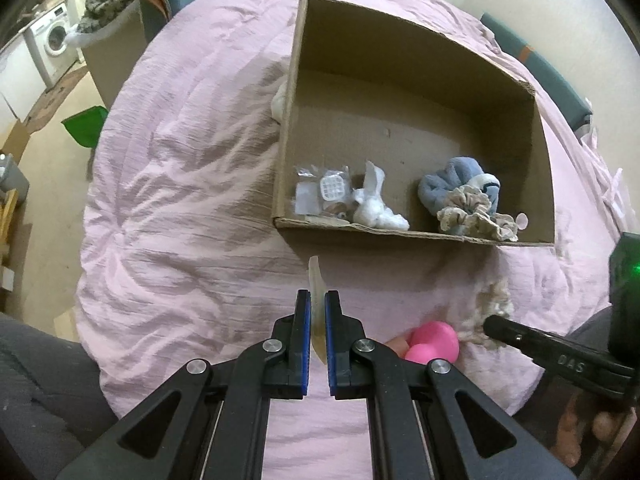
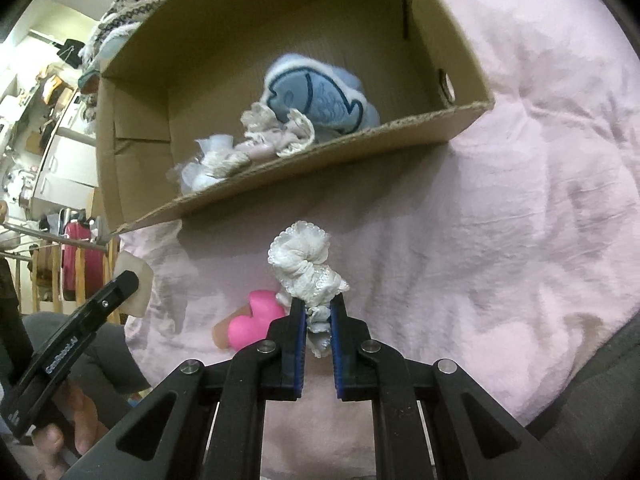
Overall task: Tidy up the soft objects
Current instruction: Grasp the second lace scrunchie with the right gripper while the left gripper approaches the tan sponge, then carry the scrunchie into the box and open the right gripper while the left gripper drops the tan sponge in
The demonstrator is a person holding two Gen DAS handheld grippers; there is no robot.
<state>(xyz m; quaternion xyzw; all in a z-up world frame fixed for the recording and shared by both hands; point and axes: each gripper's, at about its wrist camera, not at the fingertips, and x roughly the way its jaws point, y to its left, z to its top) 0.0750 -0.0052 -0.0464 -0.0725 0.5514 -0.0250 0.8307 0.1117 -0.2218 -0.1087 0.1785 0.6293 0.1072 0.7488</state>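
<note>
We had several soft things in the box (image 1: 400, 120) already; our left gripper (image 1: 318, 300) pinched a pale pad (image 1: 316, 280), our right gripper (image 2: 314, 308) a lace scrunchie (image 2: 300, 264), and a pink toy (image 2: 256, 316) lay on the bed (image 1: 180, 200).

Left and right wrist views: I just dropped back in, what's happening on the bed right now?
A person is sorting soft items into the cardboard box on the pink bedspread. The left gripper is shut on a thin pale pad; the right gripper is shut on a white lace scrunchie. Both are short of the box, which already holds a blue fish plush and other frilly pieces. A pink heart toy lies on the bedspread.
</note>
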